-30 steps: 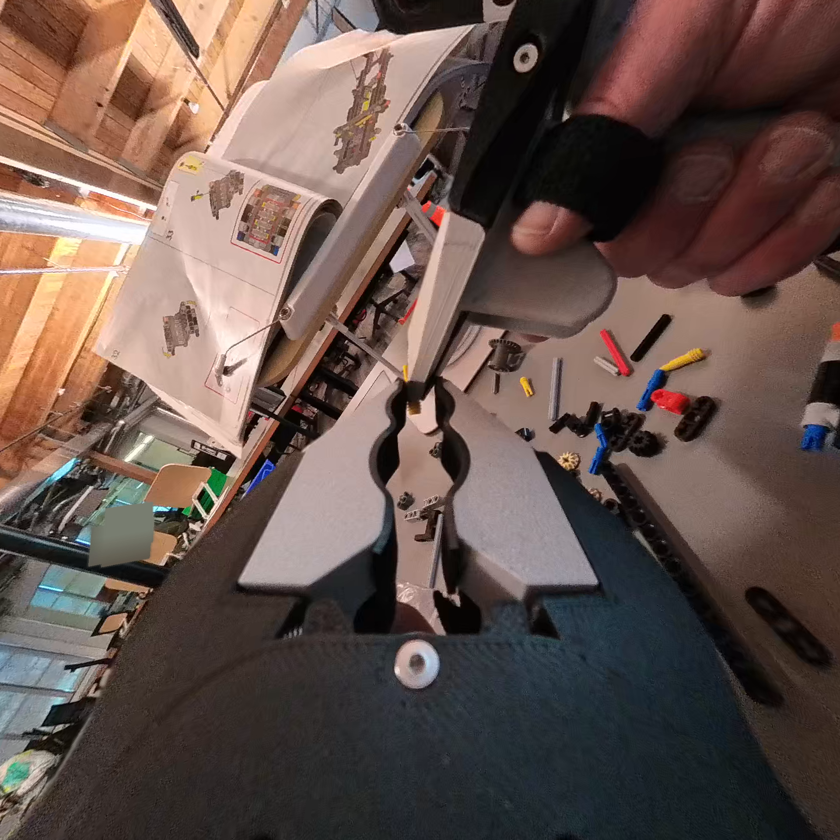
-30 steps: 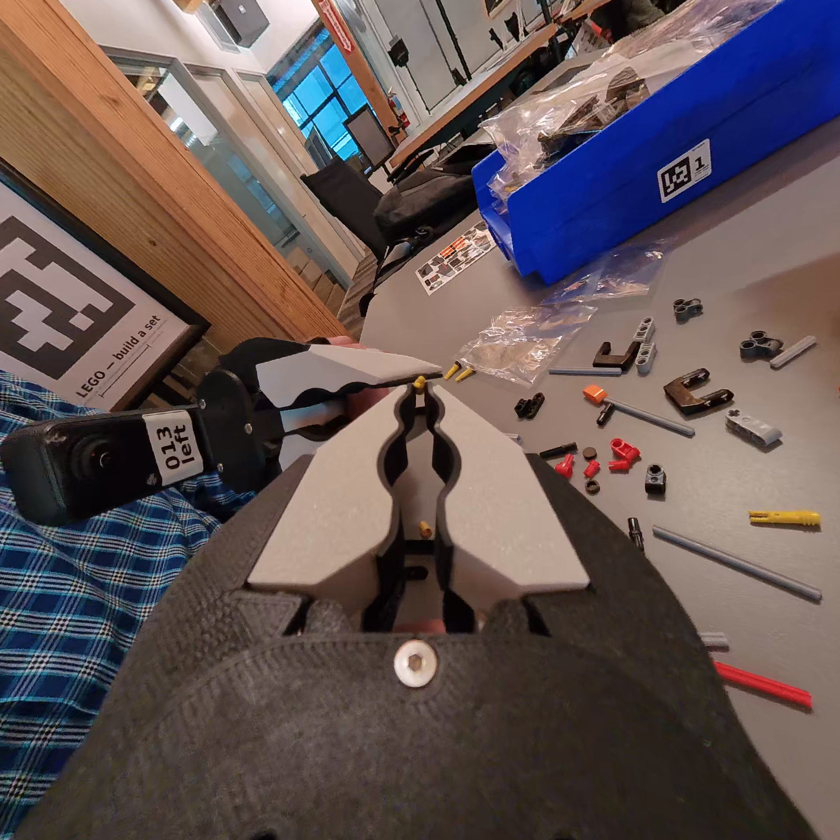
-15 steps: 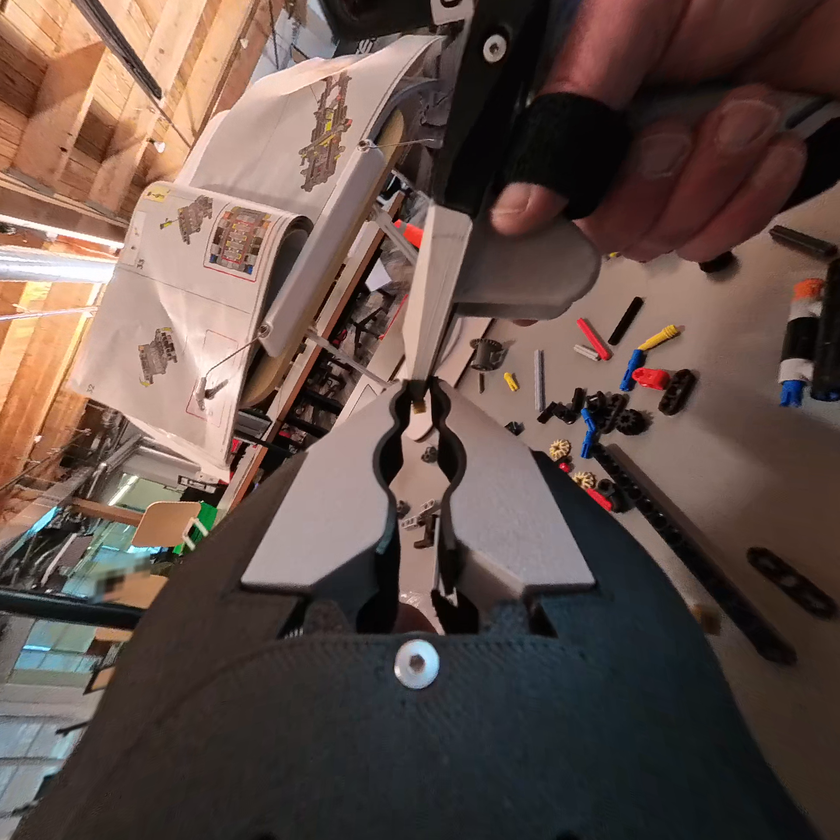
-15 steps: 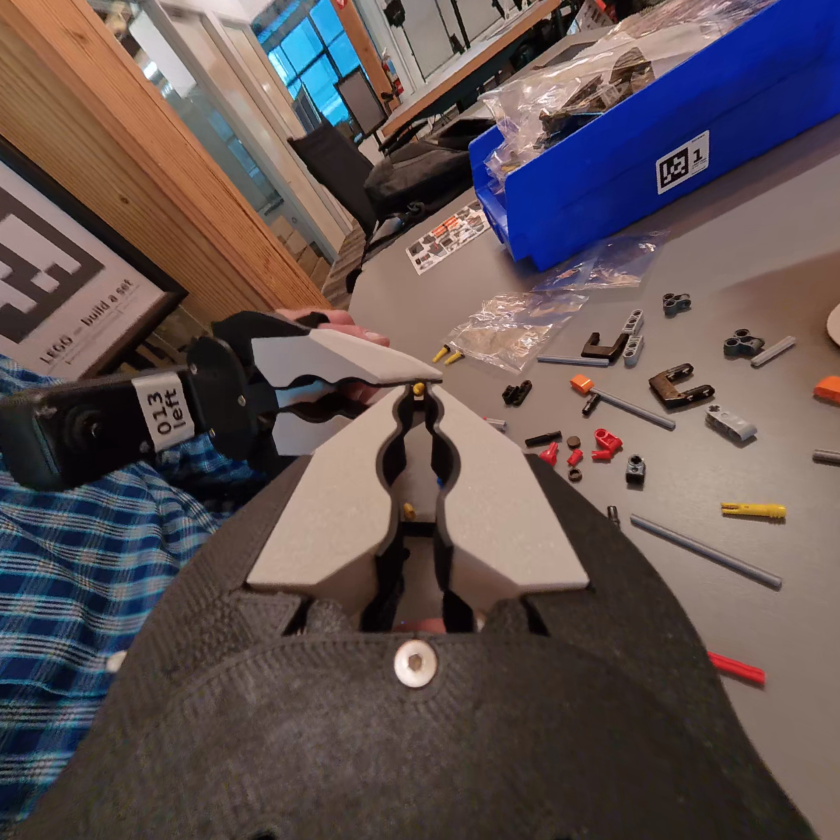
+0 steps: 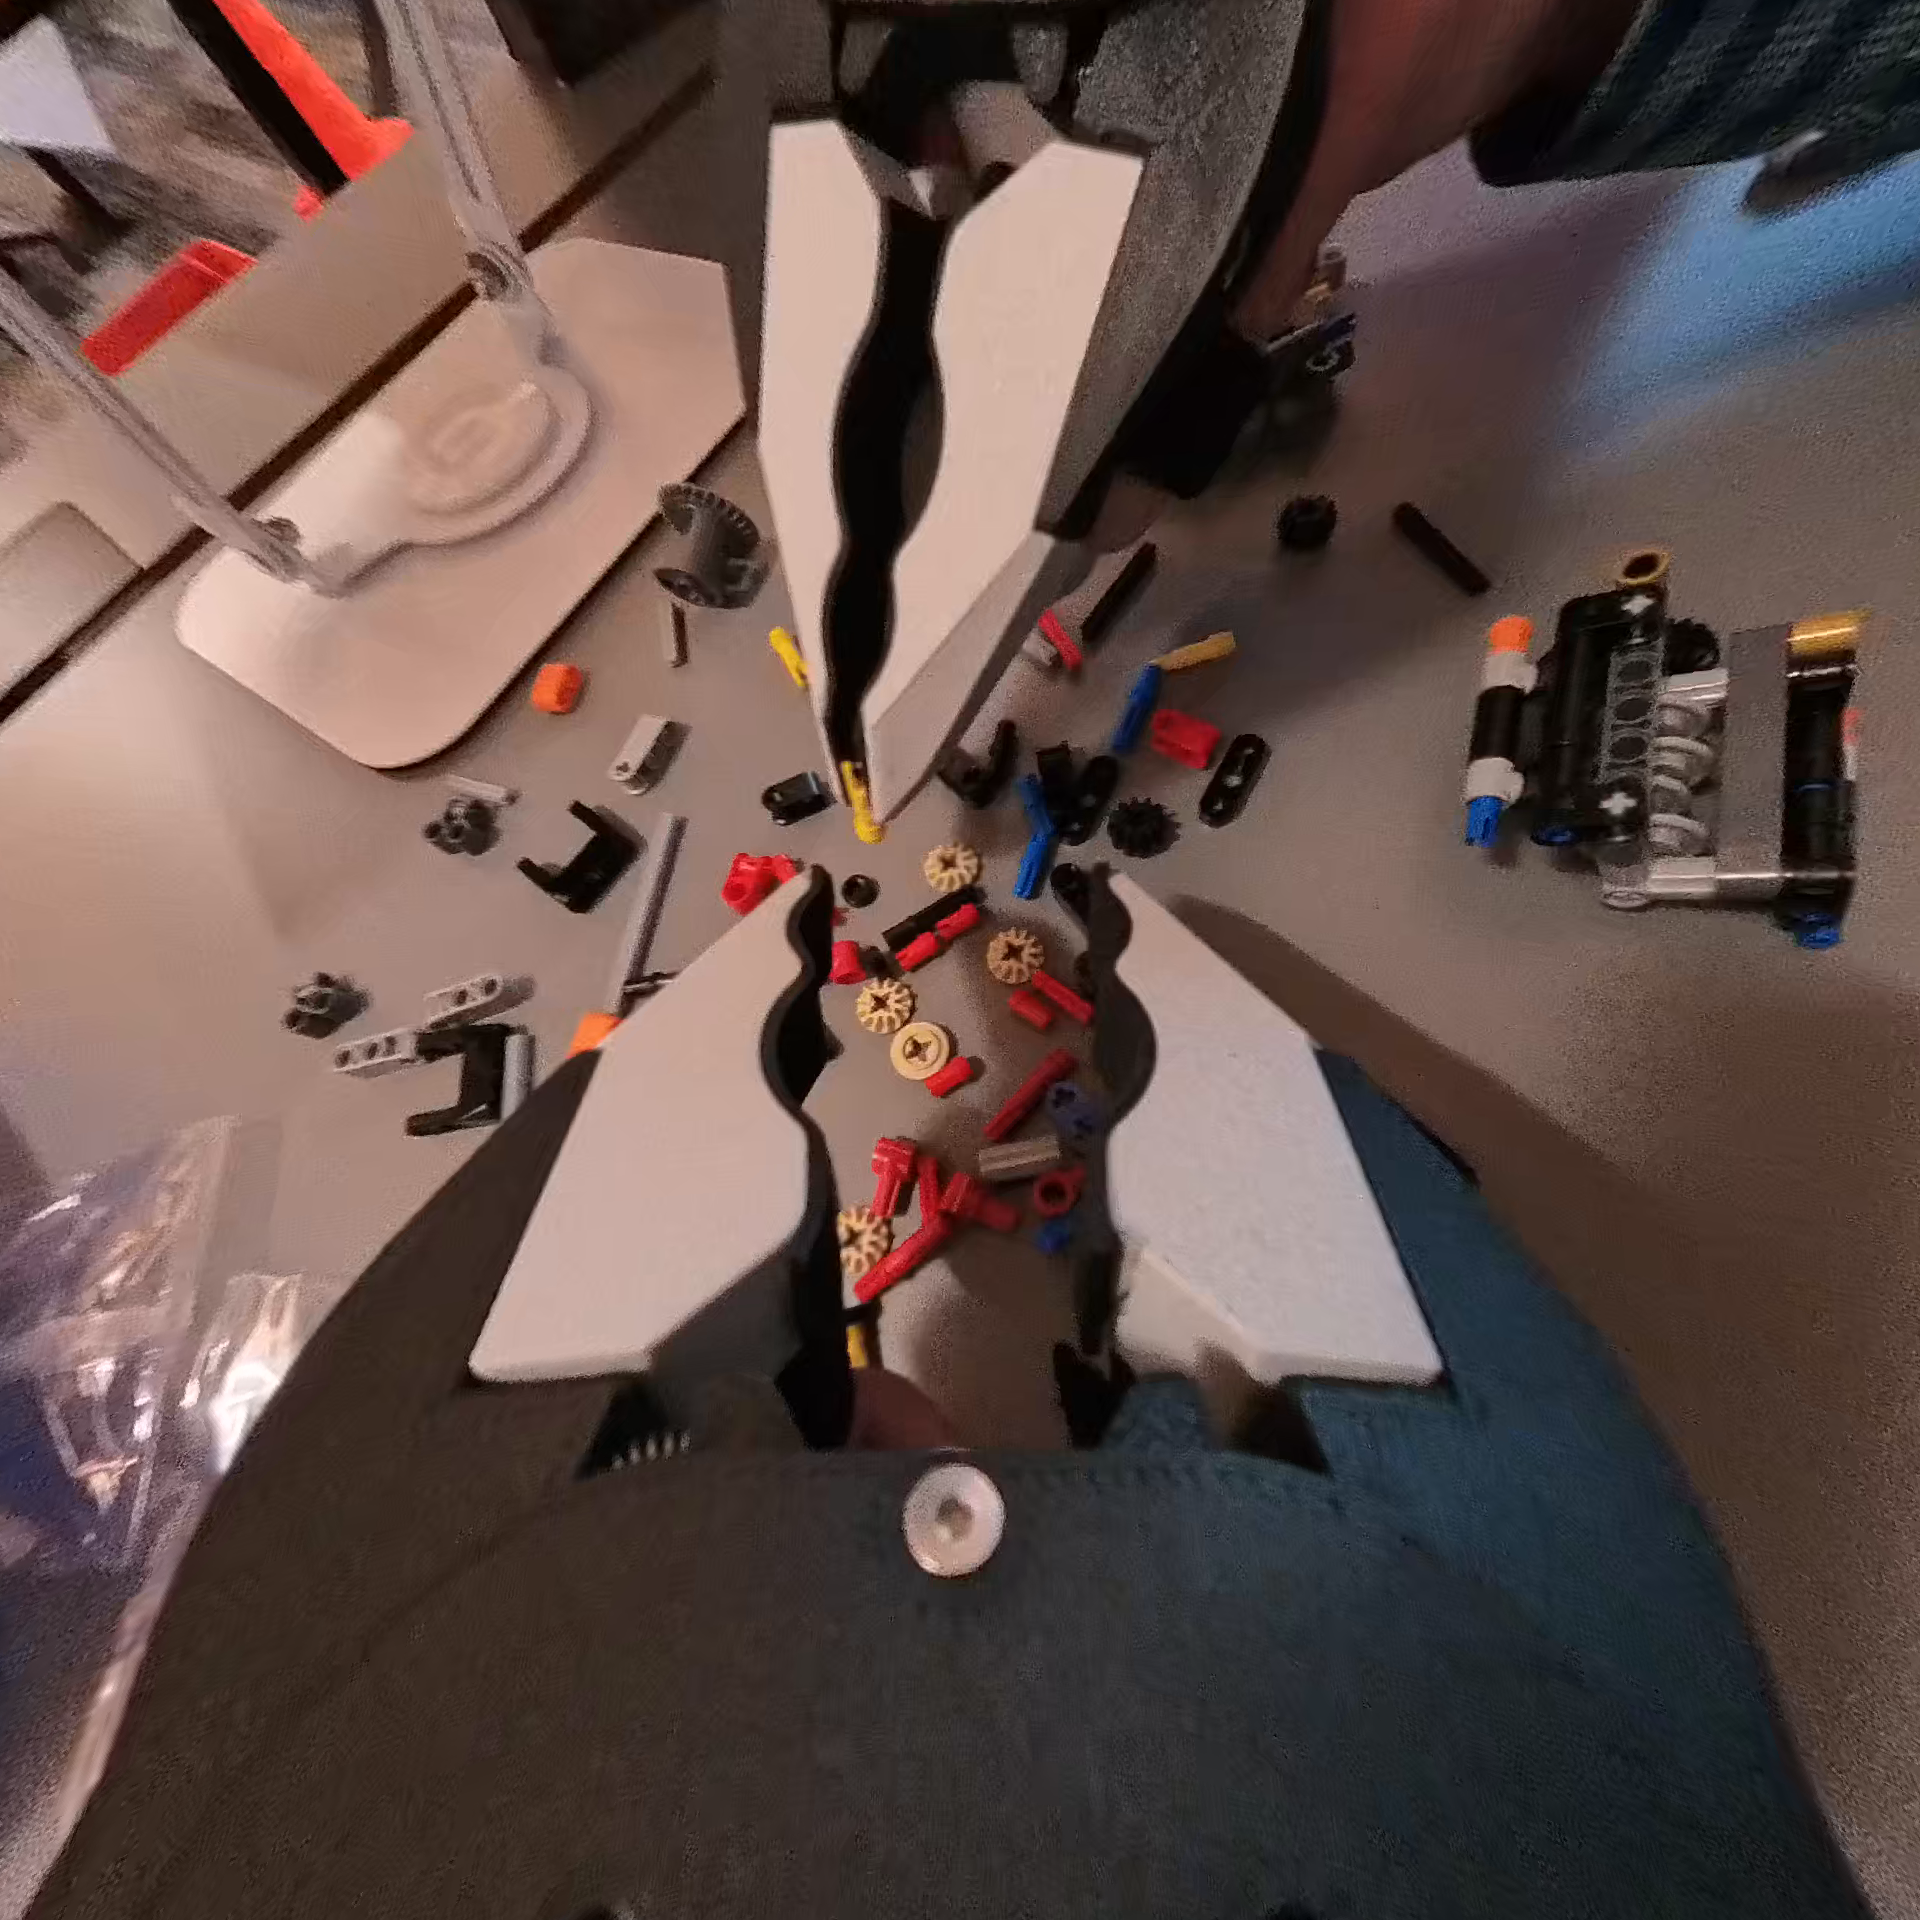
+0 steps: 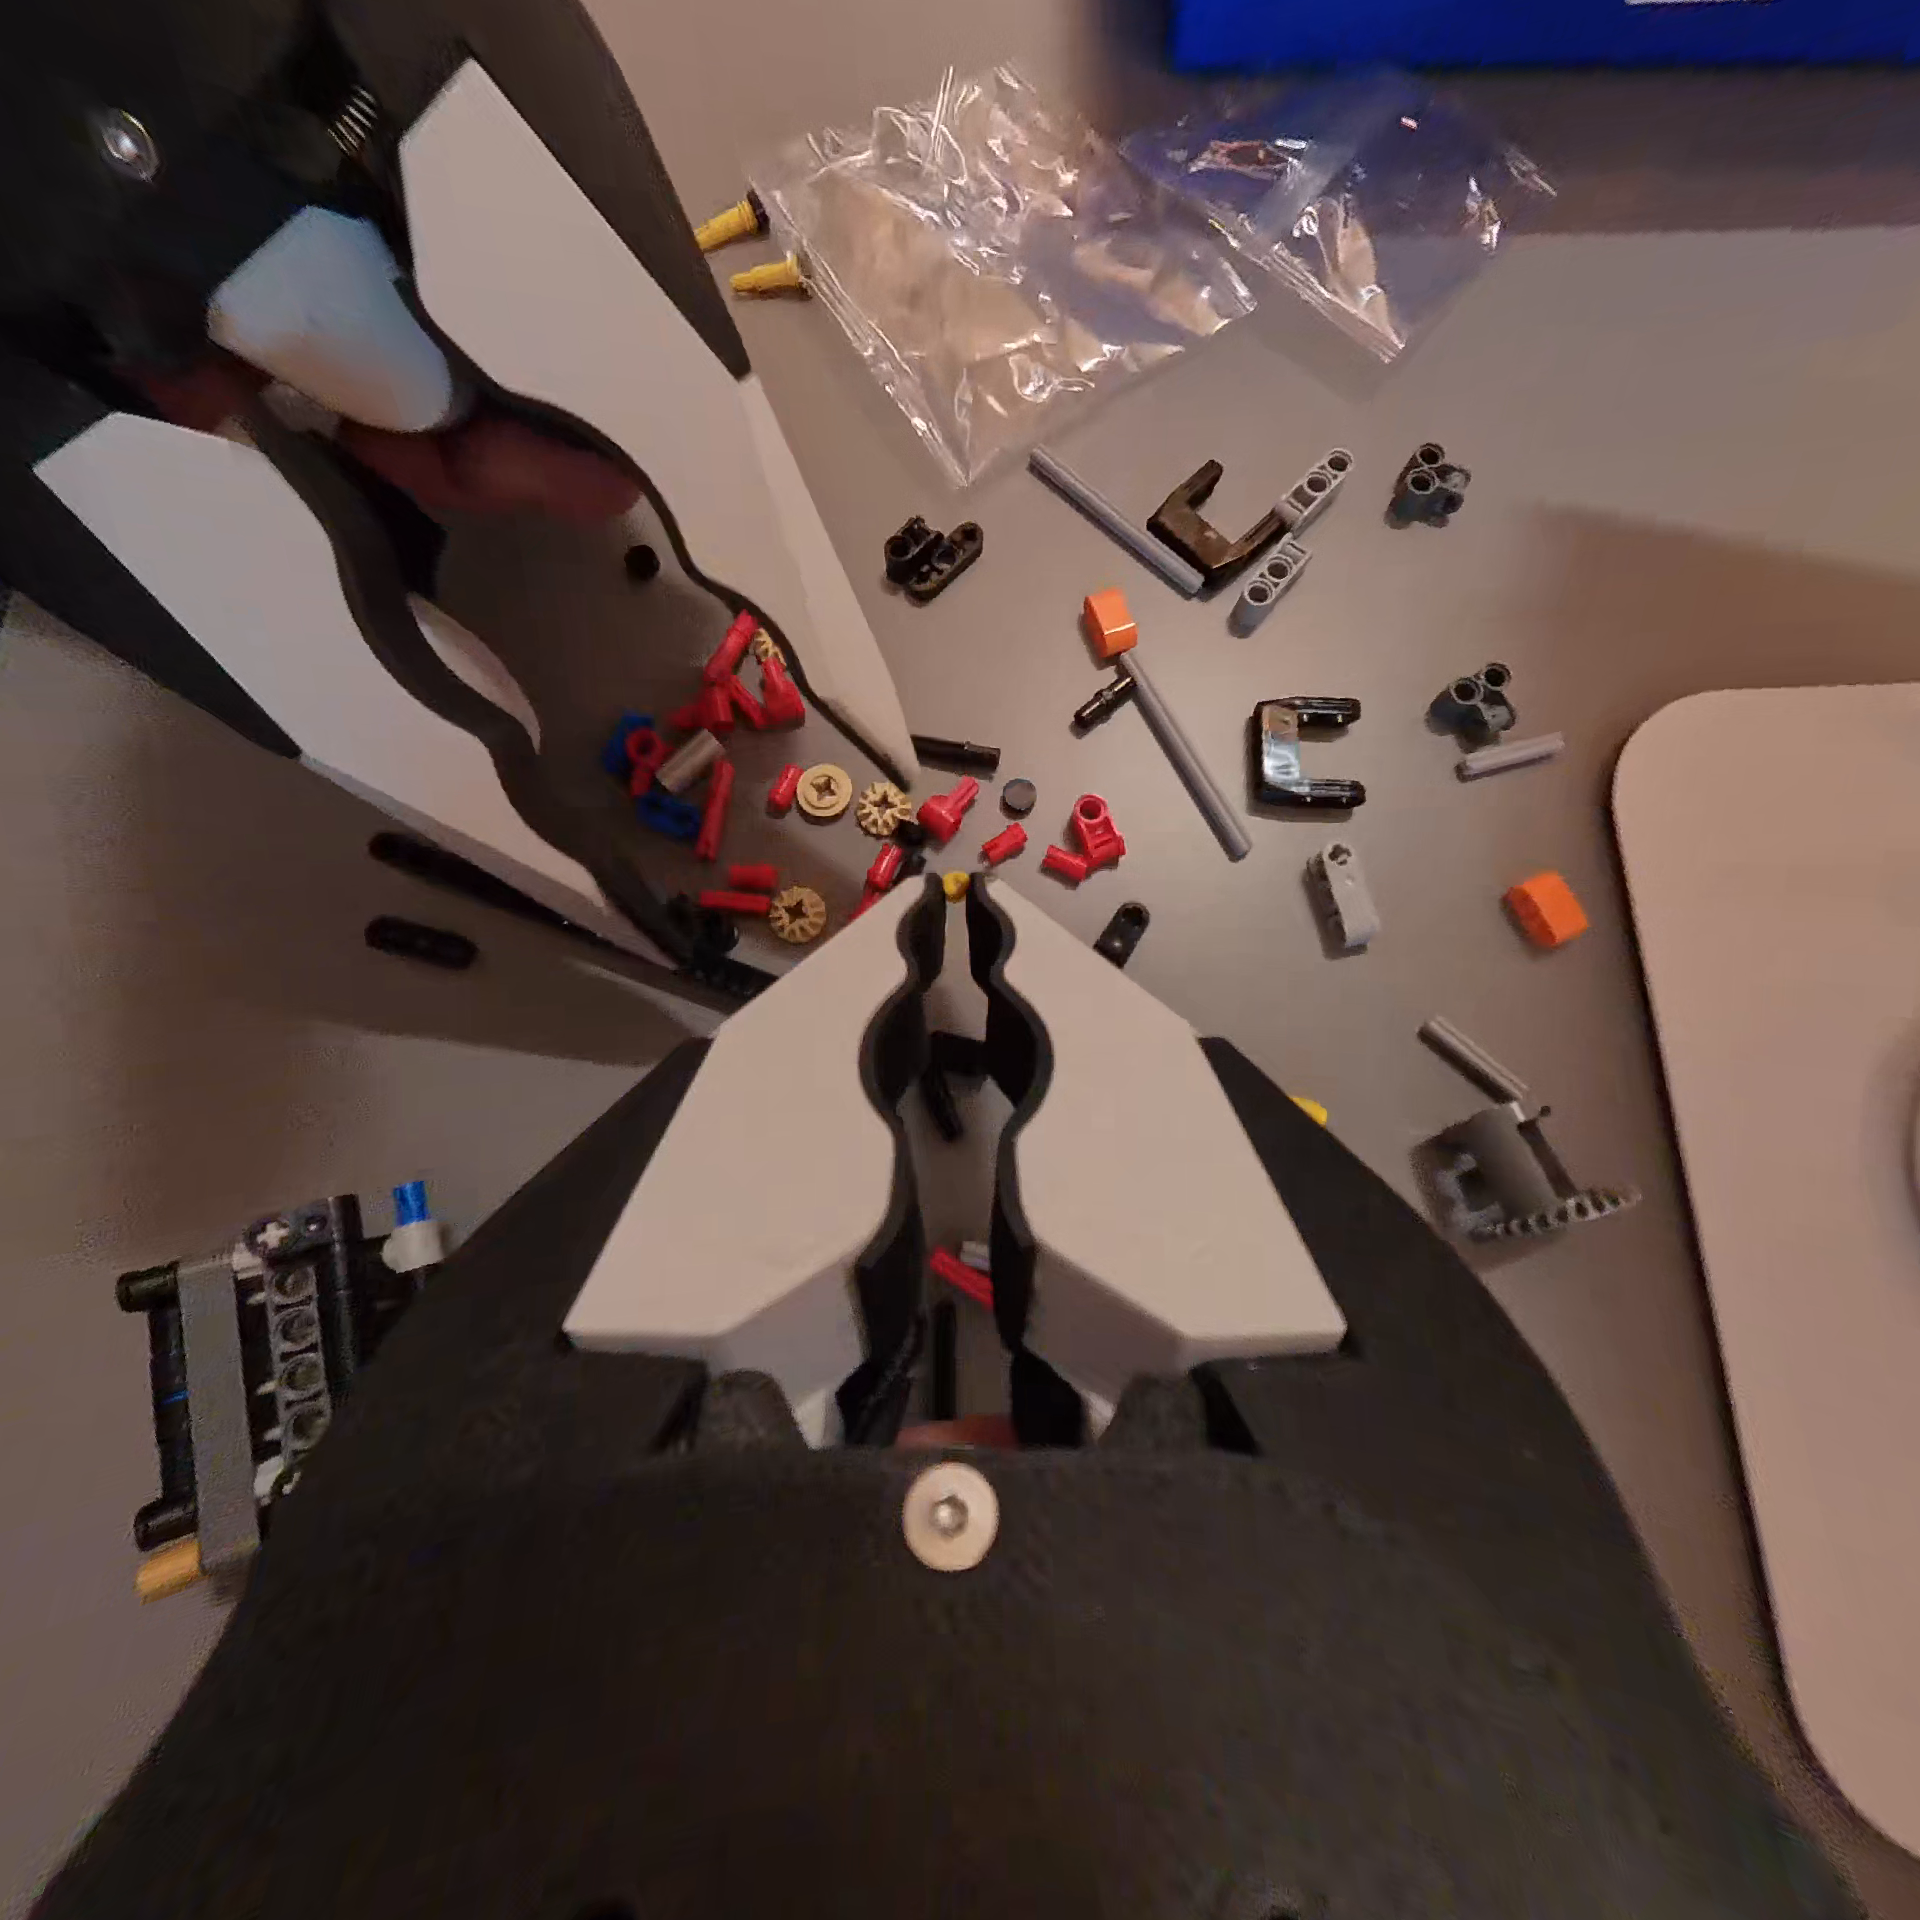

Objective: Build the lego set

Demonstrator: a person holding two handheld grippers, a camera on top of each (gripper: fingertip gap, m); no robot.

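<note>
Left wrist view: The left gripper [image 5: 961, 894] points down at the grey table [image 5: 1455, 1091] with its jaws spread wide and nothing between them. Through the gap lies a scatter of loose pieces: red pins [image 5: 1023, 1096], tan gears [image 5: 885, 1006] and a tan round piece [image 5: 921, 1047]. Beyond it, the right gripper [image 5: 862, 805] comes in from the far side, its jaws closed to a narrow slit and pinching a small yellow pin [image 5: 858, 798] at the tips, just above the table. Blue pins [image 5: 1034, 852] and black connectors [image 5: 1231, 777] lie right of that tip. The partly built assembly [image 5: 1662, 748], black and grey with an orange end, rests on the table at the right, well apart from both grippers. A pale stand base [image 5: 436, 582] sits at the far left.

Right wrist view: The right gripper [image 6: 954, 888] is nearly closed, gripping the yellow pin [image 6: 954, 884] between its tips. The left gripper [image 6: 800, 852] enters from the upper left, wide apart, straddling the red pins [image 6: 717, 795] and tan gears [image 6: 883, 806]. Clear plastic bags [image 6: 1018, 260] lie at the far side, with grey axles [image 6: 1184, 748] and black brackets [image 6: 1304, 750] to the right. The partly built assembly [image 6: 249, 1382] lies near left.
</note>
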